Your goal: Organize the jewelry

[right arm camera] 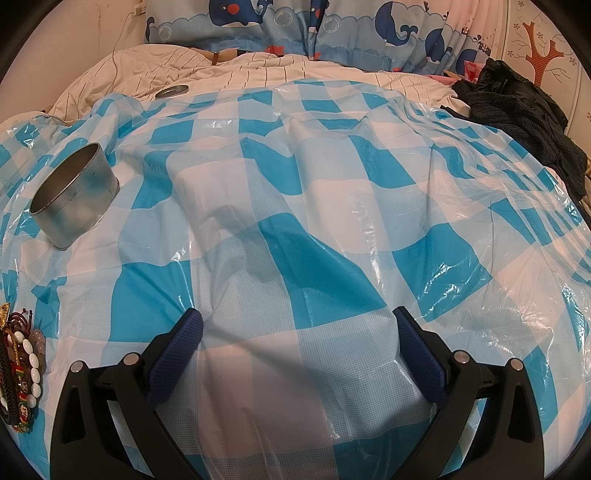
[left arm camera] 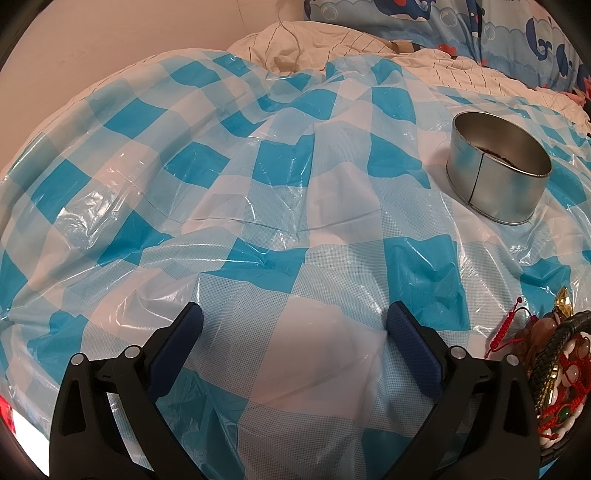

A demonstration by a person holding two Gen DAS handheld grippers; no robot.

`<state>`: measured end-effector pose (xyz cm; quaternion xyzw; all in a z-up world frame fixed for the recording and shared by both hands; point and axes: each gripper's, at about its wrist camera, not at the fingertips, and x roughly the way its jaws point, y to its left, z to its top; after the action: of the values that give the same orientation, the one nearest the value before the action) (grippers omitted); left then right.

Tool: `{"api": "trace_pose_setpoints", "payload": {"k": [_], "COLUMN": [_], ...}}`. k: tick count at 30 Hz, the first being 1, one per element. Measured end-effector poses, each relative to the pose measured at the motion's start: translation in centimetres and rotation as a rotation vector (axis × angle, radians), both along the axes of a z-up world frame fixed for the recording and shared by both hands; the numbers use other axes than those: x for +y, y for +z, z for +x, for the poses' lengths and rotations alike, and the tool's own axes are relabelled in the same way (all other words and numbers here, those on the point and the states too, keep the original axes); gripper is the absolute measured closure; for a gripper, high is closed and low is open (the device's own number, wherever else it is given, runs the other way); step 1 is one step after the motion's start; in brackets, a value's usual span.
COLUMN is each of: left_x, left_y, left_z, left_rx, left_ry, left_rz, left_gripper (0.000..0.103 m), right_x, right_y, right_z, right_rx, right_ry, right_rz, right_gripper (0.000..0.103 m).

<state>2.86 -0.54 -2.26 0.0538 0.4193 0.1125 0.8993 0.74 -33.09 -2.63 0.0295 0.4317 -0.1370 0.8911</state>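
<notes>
Jewelry (left arm camera: 546, 369) lies tangled near the open tin (left arm camera: 496, 173); left tongs (left arm camera: 295, 332) and right tongs (right arm camera: 299, 338) gape empty. Snagged cords could drag several pieces together.

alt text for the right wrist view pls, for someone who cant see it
The open right gripper hovers empty over a blue-and-white checked plastic sheet spread on a bed. An open round metal tin stands at the left, and a pile of bead and cord bracelets lies at the left edge nearer the camera. Whale-print fabric runs along the back.
</notes>
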Motion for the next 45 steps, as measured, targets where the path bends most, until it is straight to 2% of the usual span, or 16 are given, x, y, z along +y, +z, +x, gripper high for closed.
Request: {"api": "trace_pose_setpoints", "payload": {"k": [33,39,45], "left_x": [-0.09,-0.04,0.76], "left_y": [-0.02,-0.02,0.18], "left_z": [-0.05,-0.02,0.18], "left_rx": [-0.001,0.001,0.009], "left_ry": [0.0,0.001,0.002], "left_rz": [0.002,0.003,-0.021], "left_gripper": [0.007,0.007,0.007], "right_x": [0.0,-0.23,-0.65], "right_y": [-0.02,0.0,-0.09], "right_z": [-0.02,0.51,0.49], "right_rx": [0.001,0.031,0.032], "right_ry": [-0.001,-0.002,-0.004], "right_rz": [-0.002,-0.004,0.009], "right_gripper": [0.006,0.006,0.006]}}
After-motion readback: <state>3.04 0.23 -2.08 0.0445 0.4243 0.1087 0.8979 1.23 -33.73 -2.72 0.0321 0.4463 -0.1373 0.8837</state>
